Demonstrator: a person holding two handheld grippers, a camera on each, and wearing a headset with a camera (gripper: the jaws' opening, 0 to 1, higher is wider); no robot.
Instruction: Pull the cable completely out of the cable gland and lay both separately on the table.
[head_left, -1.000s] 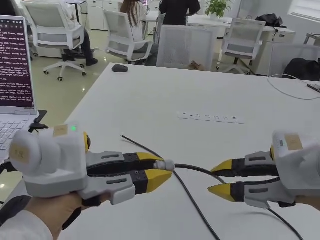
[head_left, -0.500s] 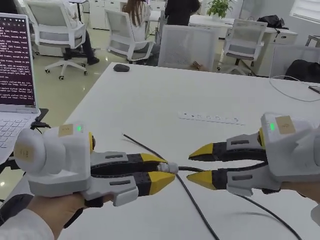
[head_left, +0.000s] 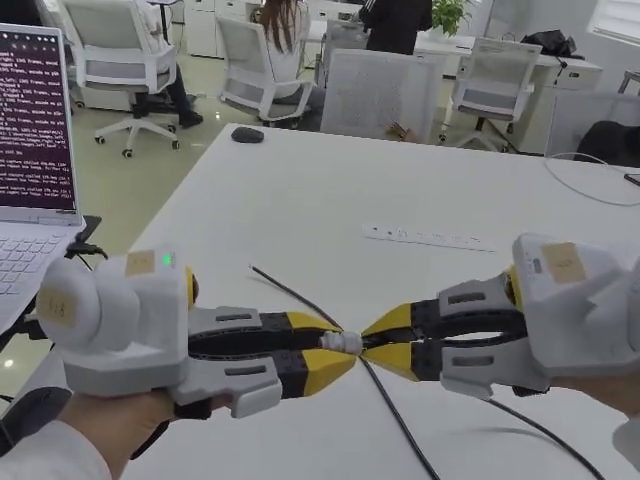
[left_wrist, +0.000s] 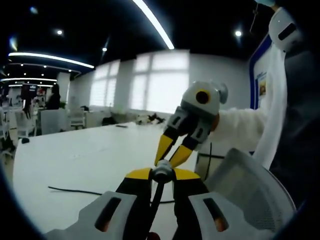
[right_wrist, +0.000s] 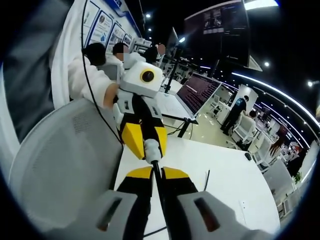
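**A:** Where is the cable gland (head_left: 345, 342) sitting?

**B:** It's up off the surface (head_left: 300, 200), pinched between the yellow tips of the left hand-held gripper (head_left: 335, 346), which is closed down on it.

**A:** And the cable (head_left: 398, 418)?
**B:** It's threaded through the gland. One black run trails away to the upper left across the surface. The other leaves the gland's far end and goes straight into the right hand-held gripper (head_left: 372, 343). Its jaws look drawn narrow onto the cable just beside the gland, nearly tip to tip with the left one.

**A:** How will the two pieces handle?

**B:** I'd say the gland is small, hard, smooth plastic and very light (the sort of thing that rolls or squirts out of a pinch). It wants holding square across its body, not at the rim. The cable looks thin and limp, with a rubbery jacket that the gland's seal probably grips.

**A:** So grip it close?

**B:** Yes. Taking it right at the gland's mouth should give a straight pull along the bore and stop the cable buckling sideways. The trailing run is long, so I'd expect several short pulls with fresh grips. If the seal drags, the gland may twist in the left jaws.
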